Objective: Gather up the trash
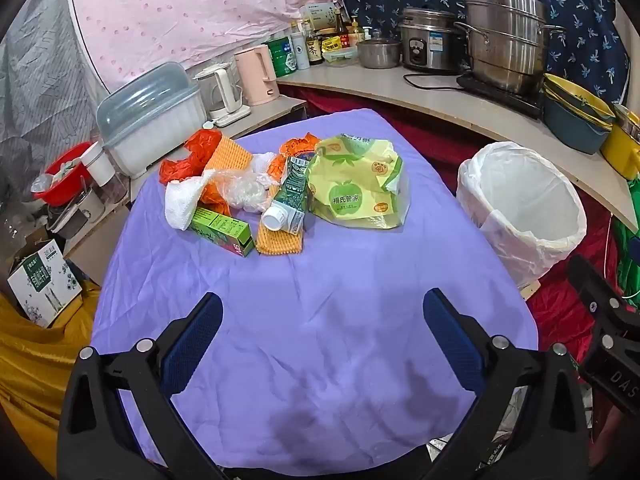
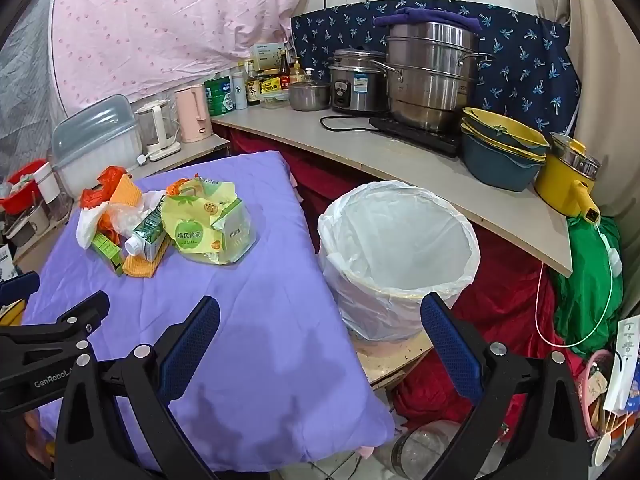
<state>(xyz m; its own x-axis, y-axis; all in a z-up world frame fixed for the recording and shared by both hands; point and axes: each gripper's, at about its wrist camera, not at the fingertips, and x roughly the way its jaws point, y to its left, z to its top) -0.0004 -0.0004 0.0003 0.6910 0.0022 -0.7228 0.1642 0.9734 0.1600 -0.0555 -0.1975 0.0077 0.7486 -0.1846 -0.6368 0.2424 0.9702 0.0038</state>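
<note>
A heap of trash lies on the far part of the purple-covered table [image 1: 312, 340]: a yellow-green apple-print bag [image 1: 356, 184], a green drink carton [image 1: 290, 196] with a white cap, a small green box [image 1: 224, 230], white tissue [image 1: 182, 200], clear plastic [image 1: 242, 190], orange plastic [image 1: 192, 156] and orange mesh pads [image 1: 278, 242]. The bin [image 1: 524, 208], lined with a white bag, stands right of the table. My left gripper [image 1: 322, 324] hangs open over the bare near cloth. My right gripper [image 2: 320, 328] is open too, over the table's right edge before the bin [image 2: 400, 256]. The bag [image 2: 204, 224] and carton [image 2: 148, 236] show there as well.
A counter [image 1: 460, 100] behind carries a rice cooker [image 1: 430, 42], a steel steamer [image 1: 508, 40], stacked bowls [image 1: 578, 120] and bottles. Kettles [image 1: 258, 74] and a lidded dish rack [image 1: 152, 116] stand at the table's far left. A carton box [image 1: 42, 280] sits low on the left.
</note>
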